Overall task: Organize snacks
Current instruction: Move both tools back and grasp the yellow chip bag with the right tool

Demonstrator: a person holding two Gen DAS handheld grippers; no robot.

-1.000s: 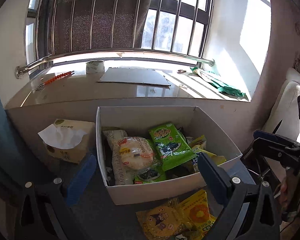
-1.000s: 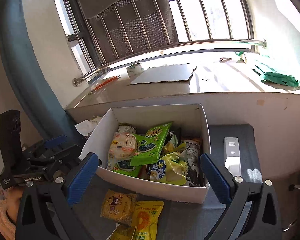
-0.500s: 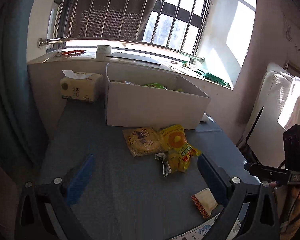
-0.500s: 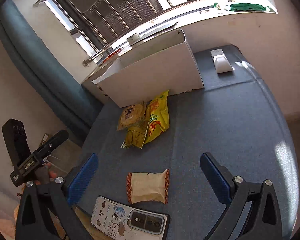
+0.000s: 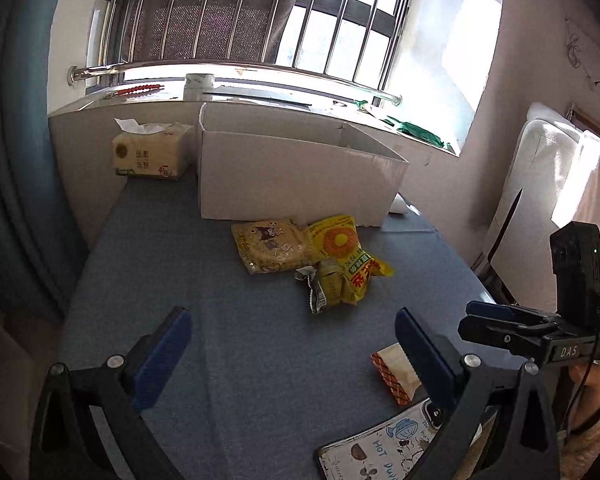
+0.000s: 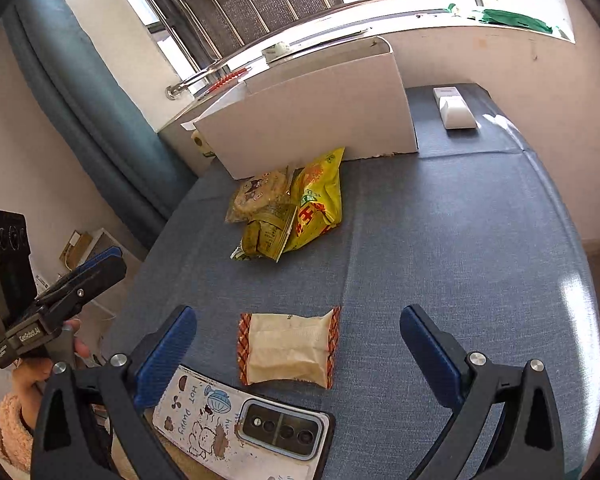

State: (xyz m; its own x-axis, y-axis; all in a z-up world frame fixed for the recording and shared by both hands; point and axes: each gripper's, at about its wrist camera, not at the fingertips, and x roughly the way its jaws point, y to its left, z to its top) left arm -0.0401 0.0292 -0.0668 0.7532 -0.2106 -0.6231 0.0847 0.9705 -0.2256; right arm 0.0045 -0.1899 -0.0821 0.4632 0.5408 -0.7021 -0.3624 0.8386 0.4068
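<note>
A white cardboard box (image 5: 296, 178) (image 6: 312, 120) stands at the far end of the blue surface, its contents hidden from this low angle. In front of it lie a round-biscuit packet (image 5: 266, 246) (image 6: 256, 196), a yellow bag (image 5: 348, 248) (image 6: 318, 204) and a small crumpled olive pouch (image 5: 326, 284) (image 6: 266, 234). A pale pastry packet with orange ends (image 6: 288, 348) (image 5: 392, 368) lies nearer. My right gripper (image 6: 298, 344) is open, straddling that packet from just above. My left gripper (image 5: 292, 344) is open over bare cloth, empty.
A phone in a cartoon case (image 6: 244, 424) (image 5: 380, 448) lies at the near edge. A tissue pack (image 5: 152, 152) sits left of the box, a white remote (image 6: 454, 108) to its right. A windowsill (image 5: 260, 88) and blue curtain (image 6: 80, 100) bound the far side.
Both grippers have pulled back from over the box and dropped low, so its inside is out of sight. The pastry packet and phone have come into view; the right gripper now frames the packet.
</note>
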